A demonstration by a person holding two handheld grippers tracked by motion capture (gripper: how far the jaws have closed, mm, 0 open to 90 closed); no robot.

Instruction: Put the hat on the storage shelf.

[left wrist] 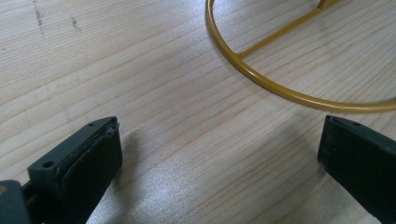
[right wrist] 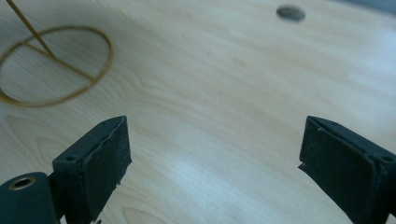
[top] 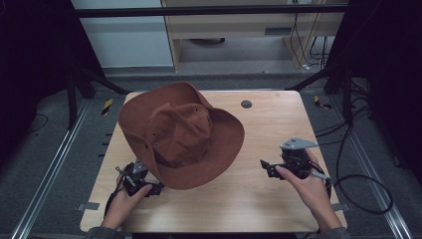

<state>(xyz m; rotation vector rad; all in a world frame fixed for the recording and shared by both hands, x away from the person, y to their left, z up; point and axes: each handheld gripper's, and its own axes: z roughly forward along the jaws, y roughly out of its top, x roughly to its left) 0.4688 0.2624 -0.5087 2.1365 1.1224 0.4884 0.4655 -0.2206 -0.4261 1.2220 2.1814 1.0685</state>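
High view: one brown hat [top: 181, 134], two grippers, jaws apart.

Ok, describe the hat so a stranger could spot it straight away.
Start at the light wooden table and look to its left half. There a wide-brimmed hat is held up off the tabletop on a yellow wire stand, just beyond the left claw. It is rust brown with a creased crown, and is by far the largest thing on the table.
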